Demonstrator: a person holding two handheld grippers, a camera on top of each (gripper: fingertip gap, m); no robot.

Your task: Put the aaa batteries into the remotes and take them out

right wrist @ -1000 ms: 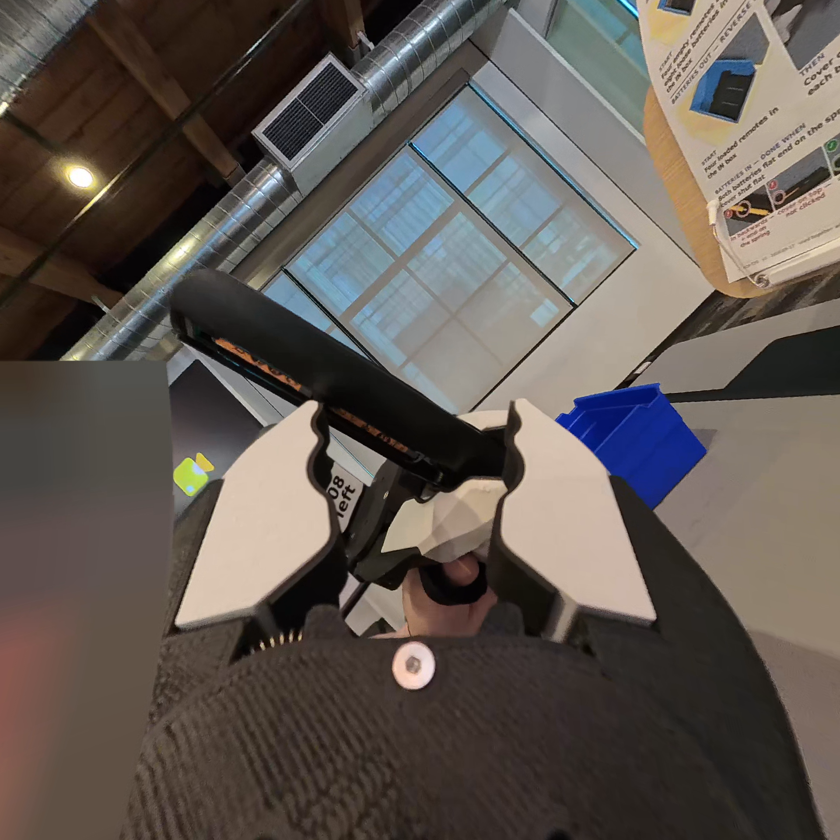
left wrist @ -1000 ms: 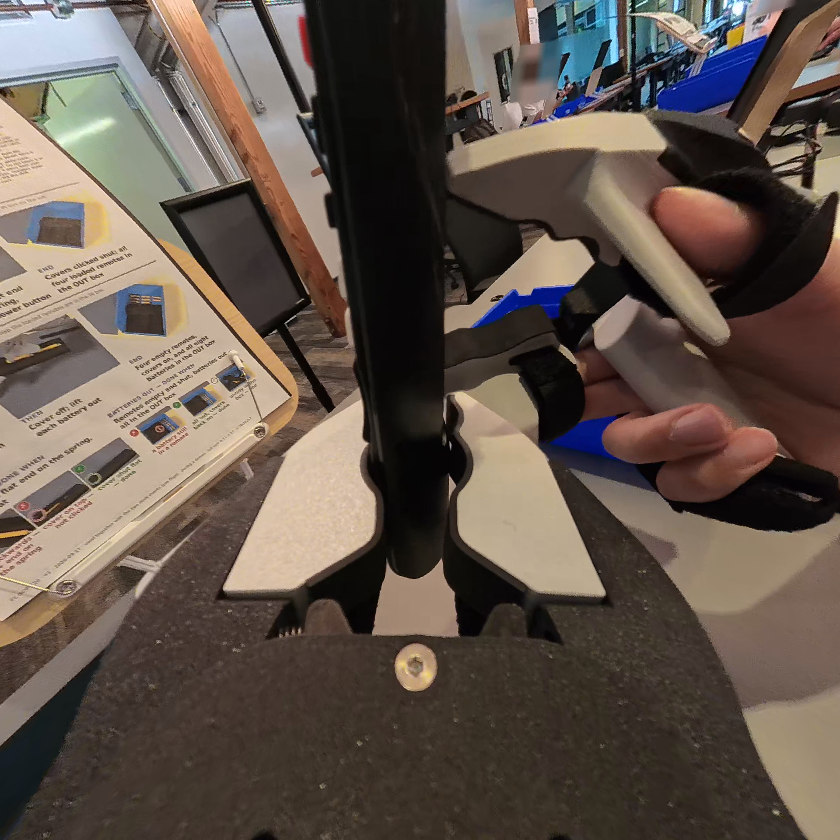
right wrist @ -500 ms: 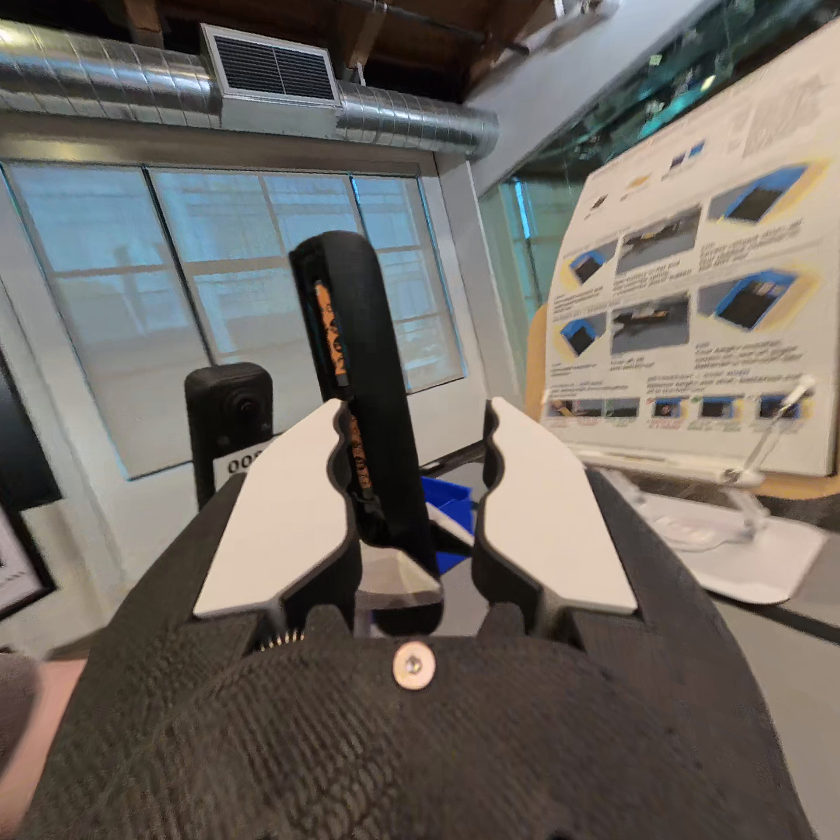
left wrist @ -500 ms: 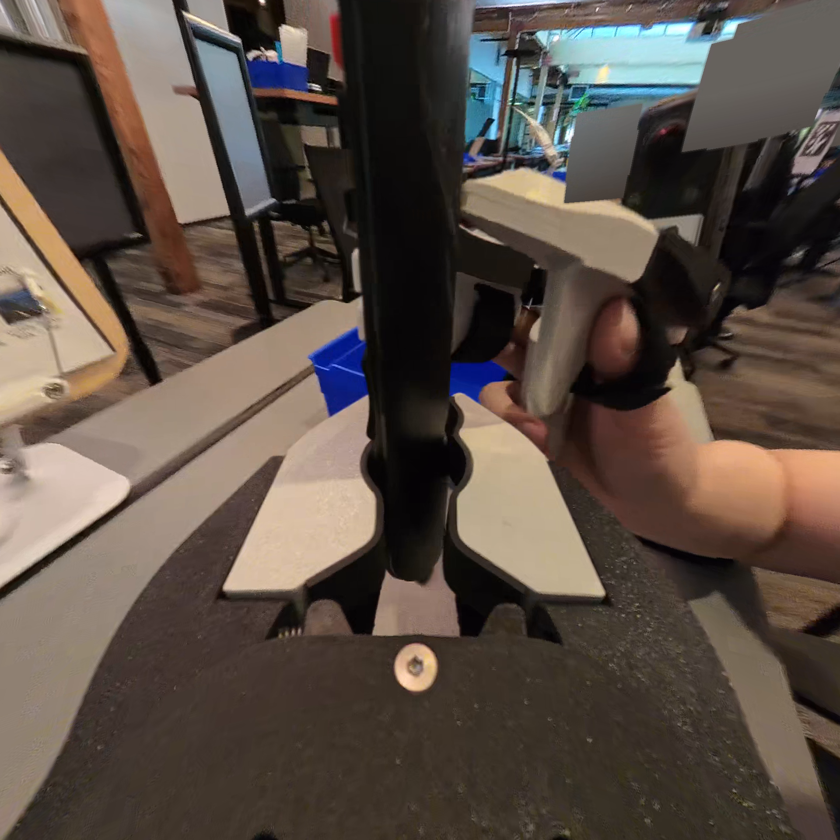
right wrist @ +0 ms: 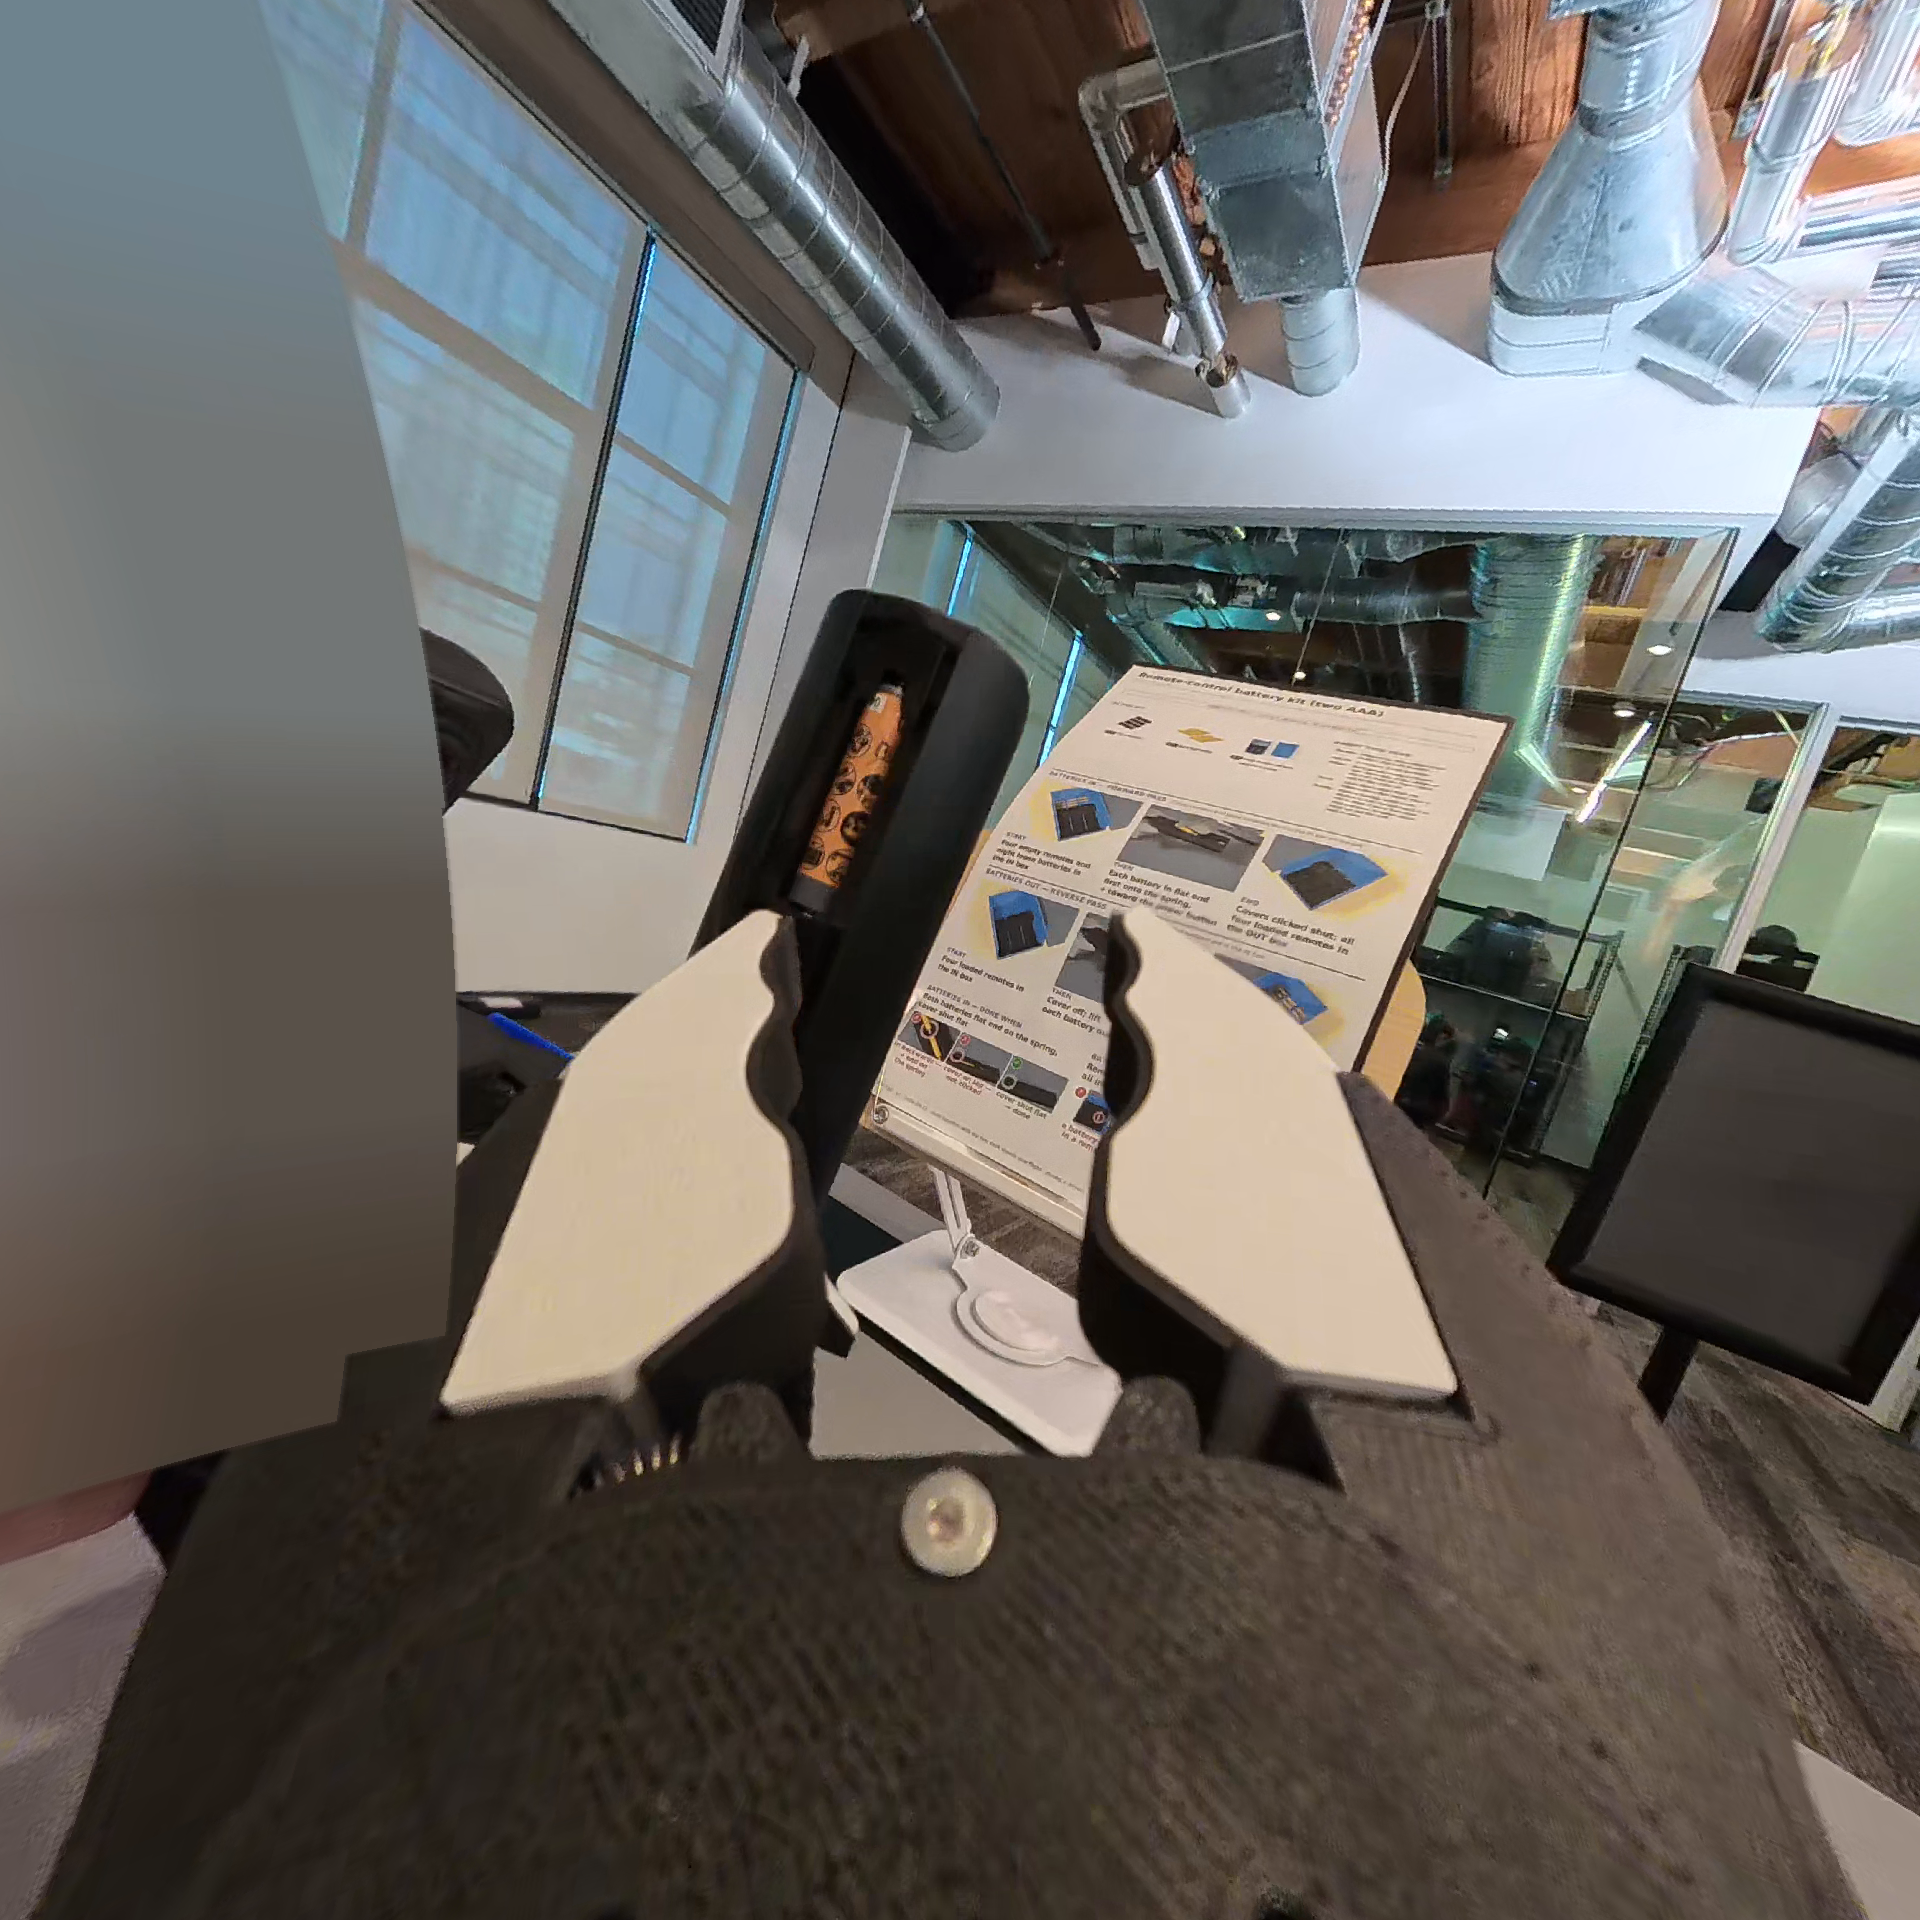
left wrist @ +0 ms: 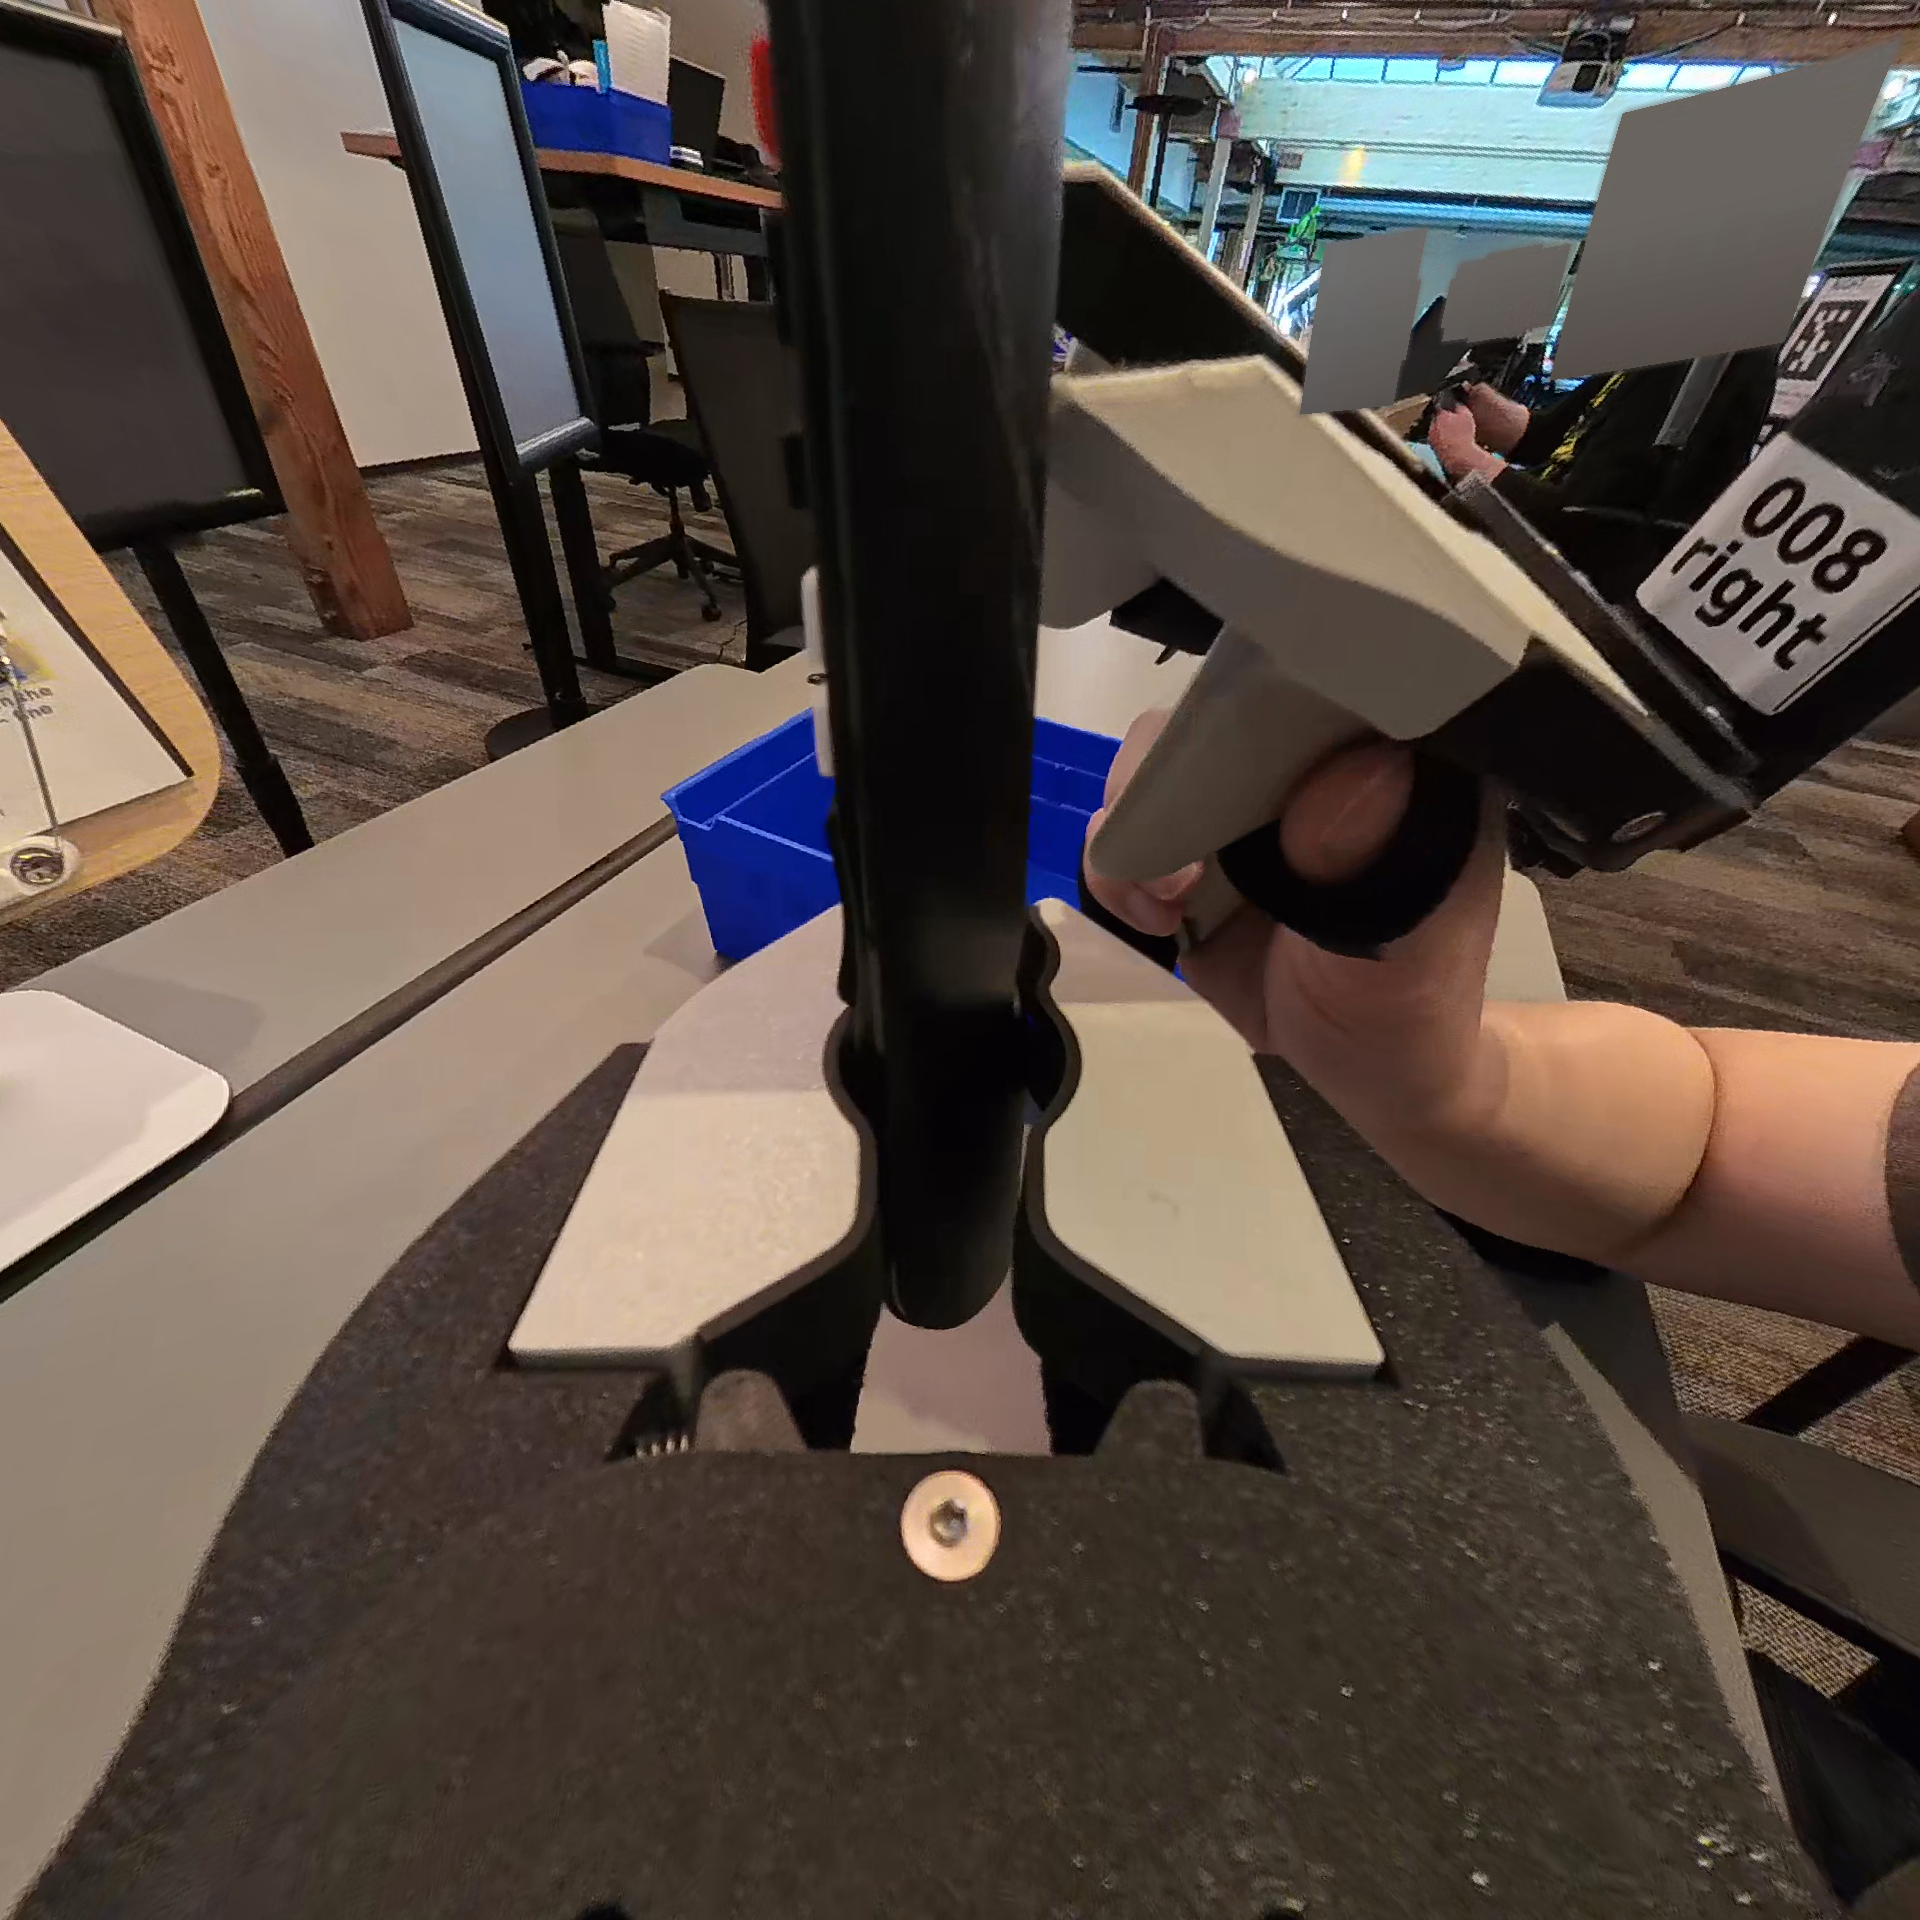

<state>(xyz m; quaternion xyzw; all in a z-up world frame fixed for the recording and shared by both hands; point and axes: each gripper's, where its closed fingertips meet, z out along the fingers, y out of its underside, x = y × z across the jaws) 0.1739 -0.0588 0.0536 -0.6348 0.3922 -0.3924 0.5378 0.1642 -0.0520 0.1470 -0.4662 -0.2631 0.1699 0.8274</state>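
My left gripper (left wrist: 940, 935) is shut on the lower end of a black remote (left wrist: 925, 520) and holds it upright above the grey table (left wrist: 312, 1039). In the right wrist view the remote (right wrist: 935, 790) shows its open battery compartment with an orange battery (right wrist: 852, 800) inside. My right gripper (right wrist: 945, 935) is open and empty. Its left finger (right wrist: 665, 1122) sits just in front of the remote's lower part; I cannot tell if they touch. The right gripper's body (left wrist: 1299, 540), held by a hand, is close to the right of the remote.
A blue bin (left wrist: 758, 831) stands on the table behind the remote. An instruction board (right wrist: 1247, 883) on a white base (right wrist: 997, 1340) stands beyond the grippers. A black framed screen (right wrist: 1766, 1195) is at the right.
My right gripper has swung and its jaws stand wider; the remote has moved from the middle of the gap to beside the left finger. My left gripper turned away from the board, still gripping the remote.
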